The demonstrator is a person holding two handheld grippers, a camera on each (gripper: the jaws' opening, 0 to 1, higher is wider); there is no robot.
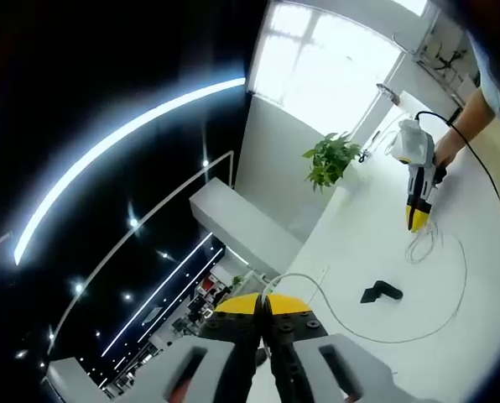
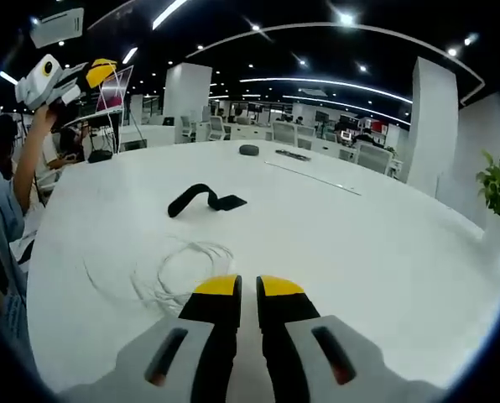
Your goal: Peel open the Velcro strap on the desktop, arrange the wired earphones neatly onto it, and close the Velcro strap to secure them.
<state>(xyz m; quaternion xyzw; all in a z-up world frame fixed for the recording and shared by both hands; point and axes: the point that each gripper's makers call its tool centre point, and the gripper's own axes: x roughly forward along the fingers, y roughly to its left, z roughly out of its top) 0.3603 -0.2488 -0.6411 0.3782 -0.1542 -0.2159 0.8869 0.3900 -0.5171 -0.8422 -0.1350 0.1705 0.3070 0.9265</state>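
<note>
Task looks barely begun. The strap point(image 2: 205, 199) lies on the table point(image 2: 384, 252), black, humped and seemingly unopened, with nothing on it. The earphones point(image 2: 183, 269) are a loose white tangle on the table, nearer the right gripper point(image 2: 248, 287) than the strap is, and apart from it. Everything appears left to do: peel the strap, coil the wire onto it, close it.

Right gripper: yellow tips nearly together with a narrow gap, nothing between them, hanging just above the table by the edge of the tangle. Not touching the wire, as far as I can tell.

Left gripper point(image 1: 263, 304): tips pressed close, holding nothing, raised well off the table.

Left gripper view gives what the other lacks: a long strand of cord point(image 1: 384, 336) running out in a wide arc across the table, curving around the strap point(image 1: 381, 292), plus the right gripper point(image 1: 418, 214) seen from outside, tip down over the coil point(image 1: 424, 243). A plant point(image 1: 330, 159) stands at the far edge.

Right gripper view gives the strap's shape more plainly, and the left gripper point(image 2: 101, 71) held high at the far left in a hand point(image 2: 42, 109).
</note>
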